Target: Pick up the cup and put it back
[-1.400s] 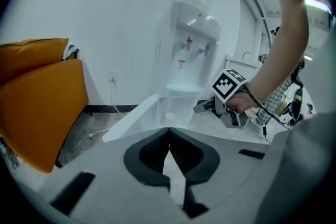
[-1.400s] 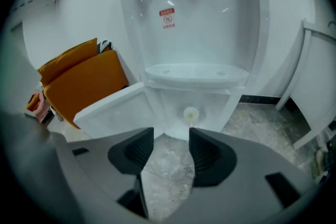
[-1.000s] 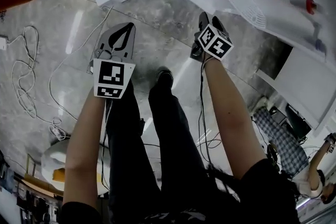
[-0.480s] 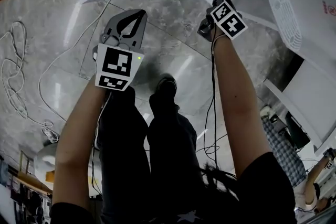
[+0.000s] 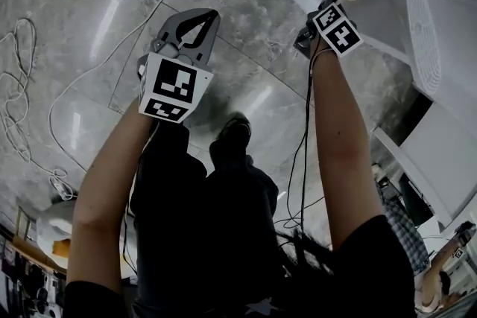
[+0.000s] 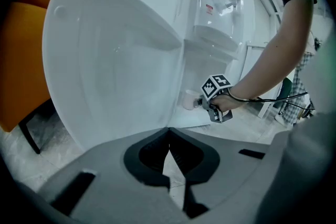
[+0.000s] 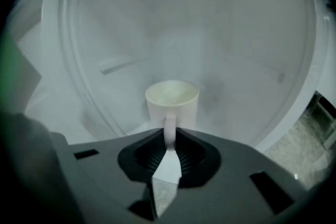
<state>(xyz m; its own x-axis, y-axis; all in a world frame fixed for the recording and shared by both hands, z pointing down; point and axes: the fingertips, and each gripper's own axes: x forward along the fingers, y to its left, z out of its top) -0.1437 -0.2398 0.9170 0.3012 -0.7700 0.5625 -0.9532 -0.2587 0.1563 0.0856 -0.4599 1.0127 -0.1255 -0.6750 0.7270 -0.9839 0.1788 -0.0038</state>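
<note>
Your right gripper (image 7: 169,136) is closing its jaws on the handle of the cup (image 7: 172,99), pads touching it on both sides. The cup stands upright on the white ledge (image 6: 181,119), handle toward you. Your left gripper (image 6: 169,152) hangs well apart over the floor, jaws together, holding nothing

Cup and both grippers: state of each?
cup: upright, handle pointing back between the right gripper's jaws.
right gripper: jaws closing, tips on the cup's handle.
left gripper: jaws together, nothing between them, held apart from the cup.
</note>
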